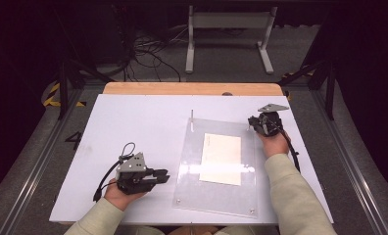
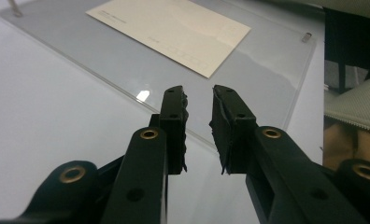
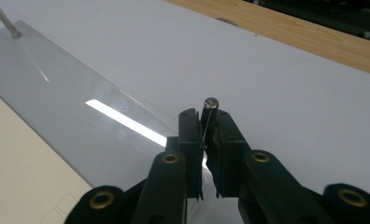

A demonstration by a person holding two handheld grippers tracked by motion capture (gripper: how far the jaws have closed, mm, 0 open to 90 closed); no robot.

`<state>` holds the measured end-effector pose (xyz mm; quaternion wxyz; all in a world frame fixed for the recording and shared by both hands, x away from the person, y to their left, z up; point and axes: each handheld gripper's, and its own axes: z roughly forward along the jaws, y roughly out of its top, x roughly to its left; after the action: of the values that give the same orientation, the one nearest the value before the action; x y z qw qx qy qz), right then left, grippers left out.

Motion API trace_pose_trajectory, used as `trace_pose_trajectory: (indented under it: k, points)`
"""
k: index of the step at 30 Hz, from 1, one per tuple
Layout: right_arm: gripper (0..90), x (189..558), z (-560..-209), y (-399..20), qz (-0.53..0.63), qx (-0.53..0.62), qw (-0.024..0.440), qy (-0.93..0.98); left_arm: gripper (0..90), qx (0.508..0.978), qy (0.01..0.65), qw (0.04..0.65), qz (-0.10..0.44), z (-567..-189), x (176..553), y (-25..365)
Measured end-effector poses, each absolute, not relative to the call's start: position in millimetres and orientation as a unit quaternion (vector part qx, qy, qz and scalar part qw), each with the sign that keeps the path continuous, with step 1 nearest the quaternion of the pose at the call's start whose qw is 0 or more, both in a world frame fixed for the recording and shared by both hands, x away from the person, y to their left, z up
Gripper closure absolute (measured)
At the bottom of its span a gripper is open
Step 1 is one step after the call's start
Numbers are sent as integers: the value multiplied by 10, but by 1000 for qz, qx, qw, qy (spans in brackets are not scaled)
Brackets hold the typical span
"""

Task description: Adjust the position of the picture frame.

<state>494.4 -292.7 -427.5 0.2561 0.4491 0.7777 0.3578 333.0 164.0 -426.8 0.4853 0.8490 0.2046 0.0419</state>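
Note:
A clear acrylic plate lies on the white table, with a cream card at its middle. Thin metal pins stand at its far corners; the left pin is free. My right gripper is at the far right corner, shut on the other pin, whose round head pokes up just past the fingertips of the right gripper. My left gripper sits low by the plate's near left edge. The left gripper is open, with a narrow gap and nothing in it. The card lies beyond.
Small screws mark the plate's near corners. A wooden strip runs along the table's far edge. Behind the table stand a grey metal frame and loose cables on the floor. Bare white tabletop spreads left of the plate.

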Motion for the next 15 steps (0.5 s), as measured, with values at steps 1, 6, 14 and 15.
trace_pose_trajectory:
  k: [1,6,14,15]
  points:
    - [843,4975,-4260,-2918,362,457,243,775,745,848,206,486,45,-4268,3325,1658]
    - [847,5010,-4171,-2779,350,450,258,780,744,846,221,483,51,-4295,3354,1733]
    - [848,5066,-4073,-2331,348,423,262,795,744,847,221,480,52,-4310,3363,1732]
    - [848,5070,-4082,-2294,348,425,261,794,743,847,221,481,51,-4311,3362,1733]
